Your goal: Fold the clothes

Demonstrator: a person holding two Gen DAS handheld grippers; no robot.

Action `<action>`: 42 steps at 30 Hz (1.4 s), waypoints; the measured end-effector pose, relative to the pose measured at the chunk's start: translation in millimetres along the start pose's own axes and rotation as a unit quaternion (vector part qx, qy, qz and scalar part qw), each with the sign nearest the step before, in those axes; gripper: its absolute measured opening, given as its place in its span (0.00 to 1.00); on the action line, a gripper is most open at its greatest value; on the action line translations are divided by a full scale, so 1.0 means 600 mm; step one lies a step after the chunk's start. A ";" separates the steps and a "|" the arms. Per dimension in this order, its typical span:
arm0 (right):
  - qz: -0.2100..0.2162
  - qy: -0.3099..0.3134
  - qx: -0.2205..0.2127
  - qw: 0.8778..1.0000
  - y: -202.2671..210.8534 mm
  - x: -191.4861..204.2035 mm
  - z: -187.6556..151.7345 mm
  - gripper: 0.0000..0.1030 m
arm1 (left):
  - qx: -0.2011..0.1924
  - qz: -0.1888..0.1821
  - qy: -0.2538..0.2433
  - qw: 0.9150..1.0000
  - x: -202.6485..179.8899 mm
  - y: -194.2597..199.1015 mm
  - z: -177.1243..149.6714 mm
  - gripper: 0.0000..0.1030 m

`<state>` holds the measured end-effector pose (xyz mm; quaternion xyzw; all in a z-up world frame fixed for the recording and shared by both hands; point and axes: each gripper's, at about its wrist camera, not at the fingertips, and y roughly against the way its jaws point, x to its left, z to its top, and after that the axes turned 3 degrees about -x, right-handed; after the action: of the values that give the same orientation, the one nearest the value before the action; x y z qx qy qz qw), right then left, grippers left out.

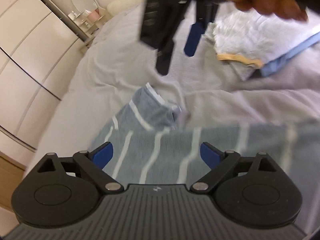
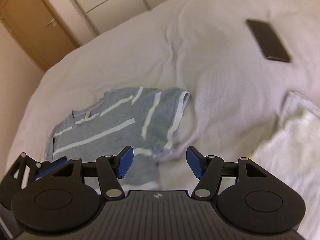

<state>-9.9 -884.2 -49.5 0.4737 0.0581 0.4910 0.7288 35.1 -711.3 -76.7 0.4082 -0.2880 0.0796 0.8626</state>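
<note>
A grey-blue T-shirt with white stripes [image 2: 120, 124] lies partly folded on the white bed; it also shows in the left wrist view [image 1: 180, 152]. My left gripper [image 1: 157, 156] is open and empty, just above the shirt's body. My right gripper [image 2: 159, 163] is open and empty, over the shirt's right edge near a sleeve. In the left wrist view the right gripper [image 1: 176, 62] hangs above the bed beyond the shirt, held by a hand. The left gripper's edge shows at the lower left of the right wrist view.
A stack of folded white and light-blue clothes [image 1: 250, 44] lies on the bed at the far right, also seen in the right wrist view [image 2: 290, 140]. A dark phone [image 2: 268, 40] lies on the bedsheet. White wardrobes [image 1: 26, 50], a mirror [image 1: 84, 0] and a wooden door [image 2: 34, 24] border the bed.
</note>
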 end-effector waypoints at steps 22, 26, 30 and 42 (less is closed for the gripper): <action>0.118 0.158 0.103 0.975 -0.267 -0.090 0.219 0.57 | 0.069 0.070 -0.039 0.994 -0.058 -0.253 0.111 0.05; 0.123 0.164 0.151 0.967 -0.321 -0.086 0.224 0.48 | 0.066 0.070 -0.009 0.995 -0.057 -0.256 0.108 0.05; 0.139 0.152 0.180 0.962 -0.344 -0.100 0.236 0.43 | 0.061 0.072 0.018 0.995 -0.057 -0.257 0.093 0.05; 0.111 0.139 0.228 0.957 -0.340 -0.080 0.268 0.00 | 0.044 0.068 0.120 0.990 -0.042 -0.242 0.090 0.05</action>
<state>188.5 -1037.3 -132.8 0.5579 0.2161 0.6032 0.5275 44.9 -844.5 -159.4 0.4127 -0.2061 0.1989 0.8646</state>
